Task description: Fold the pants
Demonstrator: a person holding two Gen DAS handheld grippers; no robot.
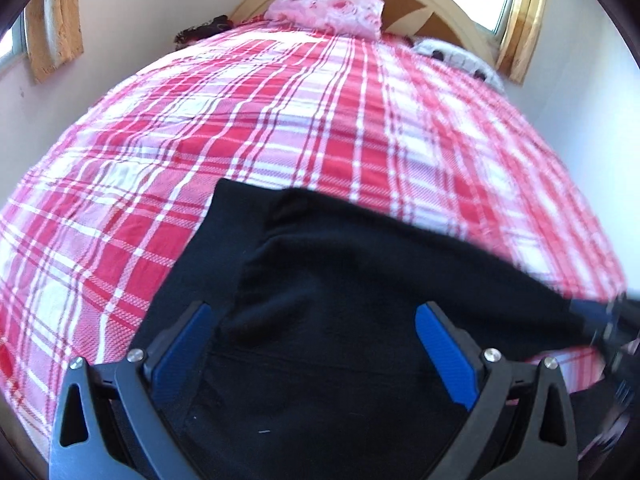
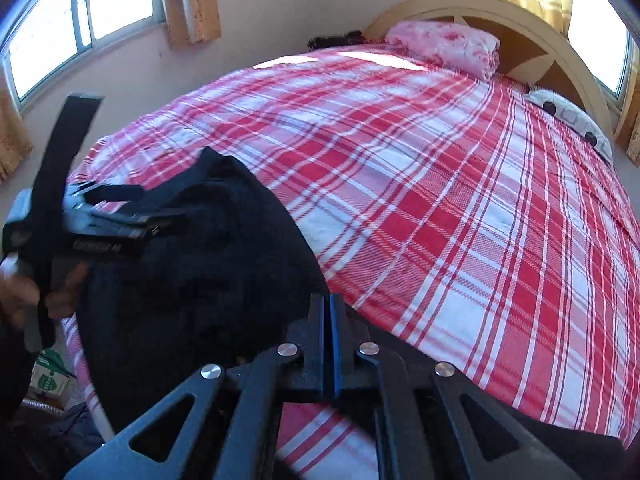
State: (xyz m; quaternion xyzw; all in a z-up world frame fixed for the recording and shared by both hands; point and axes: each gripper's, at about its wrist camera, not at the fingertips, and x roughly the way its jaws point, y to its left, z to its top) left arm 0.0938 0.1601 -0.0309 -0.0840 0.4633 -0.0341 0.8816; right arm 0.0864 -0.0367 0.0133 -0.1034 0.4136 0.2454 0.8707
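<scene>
- The right gripper (image 2: pixel 331 312) has its jaws pressed together; the black pants (image 2: pixel 192 264) run right up to its tips, so it likely pinches their edge, though the cloth in the bite itself is hidden.
- The left gripper (image 1: pixel 316 320) stands wide open and holds nothing; its blue pads (image 1: pixel 444 350) straddle the pants (image 1: pixel 344 280), which fill the gap beneath.
- In the right view the left gripper (image 2: pixel 132 216) hovers over the pants' left part.
- The pants lie bunched at the near edge of the bed (image 2: pixel 460 200), partly hanging over it.
- They look soft, limp and light, probably thick-knit: they will sag and crease, so take hold at a hem or waistband corner.
- Farther off, at the head of the bed, sits a pink pillow (image 2: pixel 448 46).
</scene>
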